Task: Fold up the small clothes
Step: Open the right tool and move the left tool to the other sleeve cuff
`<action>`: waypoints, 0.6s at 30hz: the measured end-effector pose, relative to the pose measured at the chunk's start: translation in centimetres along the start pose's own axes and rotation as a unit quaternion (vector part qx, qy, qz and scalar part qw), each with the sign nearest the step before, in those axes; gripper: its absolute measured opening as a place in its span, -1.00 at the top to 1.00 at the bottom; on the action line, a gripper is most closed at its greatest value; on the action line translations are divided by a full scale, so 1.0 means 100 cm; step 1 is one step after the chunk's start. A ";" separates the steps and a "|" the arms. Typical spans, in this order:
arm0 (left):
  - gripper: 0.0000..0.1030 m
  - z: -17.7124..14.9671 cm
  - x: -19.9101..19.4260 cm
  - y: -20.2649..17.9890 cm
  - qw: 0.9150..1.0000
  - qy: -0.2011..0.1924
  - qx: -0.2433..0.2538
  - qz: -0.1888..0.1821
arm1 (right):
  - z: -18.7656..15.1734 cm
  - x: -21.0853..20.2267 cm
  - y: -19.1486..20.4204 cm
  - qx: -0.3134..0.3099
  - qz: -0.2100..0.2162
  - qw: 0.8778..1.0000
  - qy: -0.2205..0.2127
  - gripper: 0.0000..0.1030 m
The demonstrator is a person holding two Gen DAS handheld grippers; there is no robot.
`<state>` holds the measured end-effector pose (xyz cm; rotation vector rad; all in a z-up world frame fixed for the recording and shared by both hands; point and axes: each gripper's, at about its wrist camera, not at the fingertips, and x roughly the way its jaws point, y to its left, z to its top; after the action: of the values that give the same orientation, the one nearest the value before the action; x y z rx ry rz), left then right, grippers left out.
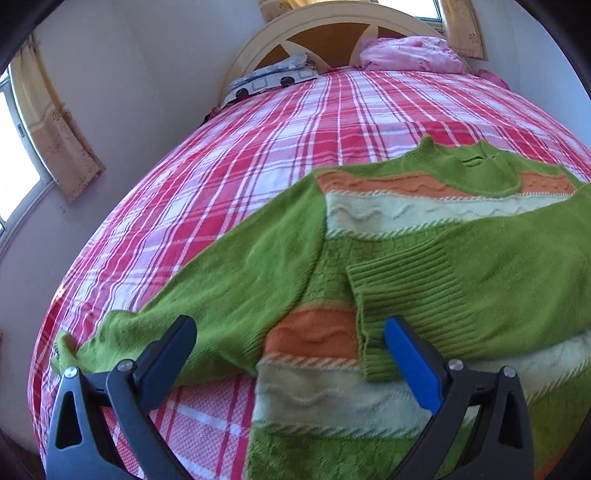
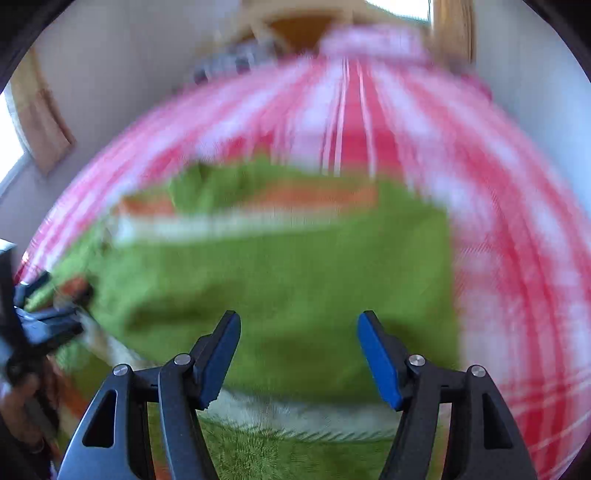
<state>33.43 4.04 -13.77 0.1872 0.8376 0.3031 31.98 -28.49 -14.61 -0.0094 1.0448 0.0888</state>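
A small green knit sweater (image 1: 369, 266) with orange and cream stripes lies flat on the bed. Its right sleeve (image 1: 461, 280) is folded across the chest, cuff toward the left. Its left sleeve (image 1: 221, 288) stretches out to the lower left. My left gripper (image 1: 291, 339) is open and empty, just above the sweater's lower left part. In the blurred right wrist view my right gripper (image 2: 299, 339) is open and empty above the folded green sleeve (image 2: 295, 280). The left gripper (image 2: 44, 317) shows at that view's left edge.
The sweater lies on a red and white plaid bedspread (image 1: 258, 147). A grey patterned pillow (image 1: 273, 77) and a pink bundle (image 1: 410, 55) sit by the headboard (image 1: 332, 26). Walls and curtained windows (image 1: 51, 122) close in on the left.
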 end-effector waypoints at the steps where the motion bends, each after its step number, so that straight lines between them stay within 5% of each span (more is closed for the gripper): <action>1: -1.00 -0.004 -0.004 0.006 1.000 -0.002 -0.008 -0.008 | -0.006 -0.004 0.009 -0.018 -0.009 1.000 -0.011 -0.33; 6: -1.00 -0.017 -0.021 0.032 0.999 -0.021 -0.043 -0.021 | 0.005 -0.026 0.044 -0.034 0.066 0.997 -0.025 -0.33; 9: -1.00 -0.024 -0.026 0.050 0.997 -0.022 -0.065 -0.018 | 0.020 -0.022 0.079 -0.073 0.066 0.994 -0.052 -0.33; 12: -1.00 -0.030 -0.028 0.069 0.997 -0.021 -0.075 -0.010 | 0.022 0.014 0.113 -0.095 0.100 0.990 0.009 -0.33; 14: -1.00 -0.037 -0.030 0.087 0.996 -0.021 -0.086 -0.001 | 0.011 0.019 0.138 -0.130 0.065 0.989 -0.005 -0.34; 18: -1.00 -0.048 -0.028 0.120 0.994 -0.018 -0.105 0.022 | 0.011 0.010 0.155 -0.143 0.103 0.984 -0.015 -0.34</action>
<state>25.76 14.63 -11.63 0.0148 0.7605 0.4247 32.17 -12.90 -14.36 -0.1597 0.9934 0.4250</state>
